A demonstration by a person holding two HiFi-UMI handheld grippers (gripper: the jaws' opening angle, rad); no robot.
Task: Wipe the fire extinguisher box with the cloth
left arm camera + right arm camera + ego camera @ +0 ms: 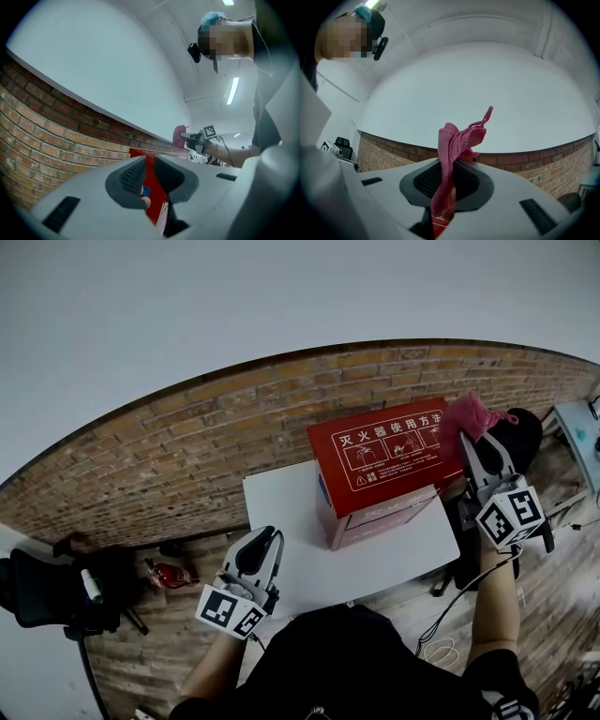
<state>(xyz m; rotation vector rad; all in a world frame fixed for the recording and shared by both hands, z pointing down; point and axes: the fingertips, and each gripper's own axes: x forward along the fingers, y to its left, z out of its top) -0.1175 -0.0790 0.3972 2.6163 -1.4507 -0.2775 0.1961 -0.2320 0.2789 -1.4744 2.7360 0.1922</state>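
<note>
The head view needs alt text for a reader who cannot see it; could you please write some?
The right gripper holds a pink cloth in its jaws by the upper right corner of a red box standing on a white table. The left gripper hovers empty at the table's near left corner.

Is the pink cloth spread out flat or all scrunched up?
Scrunched up. The cloth is a crumpled bunch pinched between the right tongs, with a loose corner sticking up.
</note>
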